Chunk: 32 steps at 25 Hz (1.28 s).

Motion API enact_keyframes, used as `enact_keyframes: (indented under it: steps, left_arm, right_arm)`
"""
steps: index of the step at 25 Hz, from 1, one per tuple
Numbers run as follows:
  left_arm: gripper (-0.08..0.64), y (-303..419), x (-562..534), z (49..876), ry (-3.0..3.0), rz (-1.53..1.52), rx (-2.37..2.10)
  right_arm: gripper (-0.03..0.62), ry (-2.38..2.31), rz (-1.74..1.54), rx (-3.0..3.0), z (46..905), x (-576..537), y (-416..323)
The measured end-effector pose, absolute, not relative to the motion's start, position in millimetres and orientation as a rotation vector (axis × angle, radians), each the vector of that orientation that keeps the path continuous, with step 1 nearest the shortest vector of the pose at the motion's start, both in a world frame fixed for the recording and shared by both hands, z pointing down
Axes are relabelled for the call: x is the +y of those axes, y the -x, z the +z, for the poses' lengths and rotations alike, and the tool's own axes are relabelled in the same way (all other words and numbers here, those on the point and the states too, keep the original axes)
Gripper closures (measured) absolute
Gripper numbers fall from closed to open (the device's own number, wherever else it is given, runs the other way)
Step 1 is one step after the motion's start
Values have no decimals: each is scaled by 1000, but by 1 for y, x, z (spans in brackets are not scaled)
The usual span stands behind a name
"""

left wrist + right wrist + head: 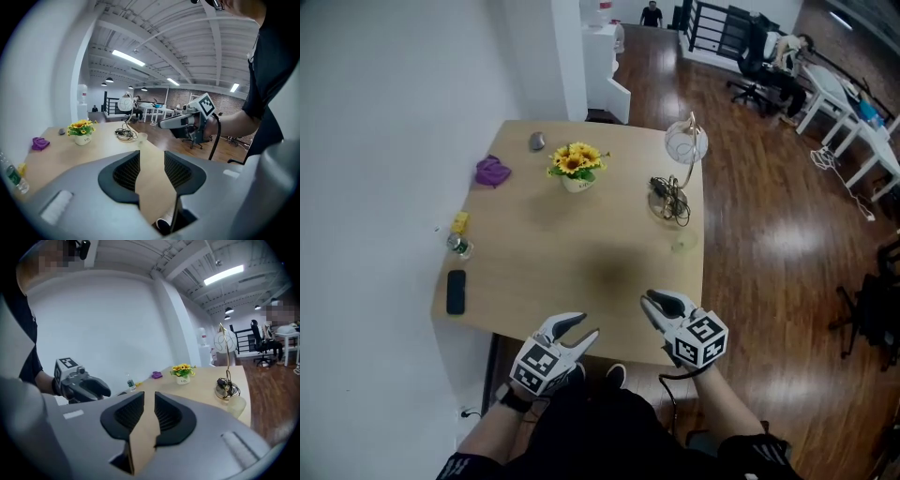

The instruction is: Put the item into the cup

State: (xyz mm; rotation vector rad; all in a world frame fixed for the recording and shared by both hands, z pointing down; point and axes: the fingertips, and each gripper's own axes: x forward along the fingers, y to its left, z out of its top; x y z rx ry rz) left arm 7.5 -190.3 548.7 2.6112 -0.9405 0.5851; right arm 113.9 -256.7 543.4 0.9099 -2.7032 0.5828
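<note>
A small translucent cup (682, 243) stands near the table's right edge, just in front of the lamp base; it also shows as the cup (142, 137) and the cup (236, 405). Loose items lie along the left side: a purple crumpled item (492, 172), a grey rounded item (537, 141) and a small yellow item (460, 222). My left gripper (577, 330) hovers over the table's front edge, open, with nothing between its jaws (152, 173). My right gripper (656, 305) is level with it to the right, open and empty (149, 413), well short of the cup.
A pot of sunflowers (575, 166) stands at the back middle. A round-headed desk lamp (685, 145) with a tangled cable (670, 199) is at the back right. A small bottle (458, 245) and a black phone (456, 291) lie by the left edge. The wall runs along the left.
</note>
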Motion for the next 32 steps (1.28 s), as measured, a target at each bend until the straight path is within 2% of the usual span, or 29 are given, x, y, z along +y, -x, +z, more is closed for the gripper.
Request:
enact_keyframes:
  steps: [11, 15, 24, 32]
  left_arm:
    - [403, 0, -102, 527, -2722, 590, -815]
    - [403, 23, -49, 519, -2757, 581, -778]
    - [403, 64, 71, 530, -2756, 602, -661]
    - [403, 70, 109, 511, -2787, 546, -705]
  right_arm:
    - [520, -956, 627, -2777, 509, -114, -92]
    - [584, -1067, 642, -2802, 489, -63, -72]
    - [584, -1132, 587, -2785, 473, 61, -28]
    - [584, -1115, 511, -2793, 454, 109, -26]
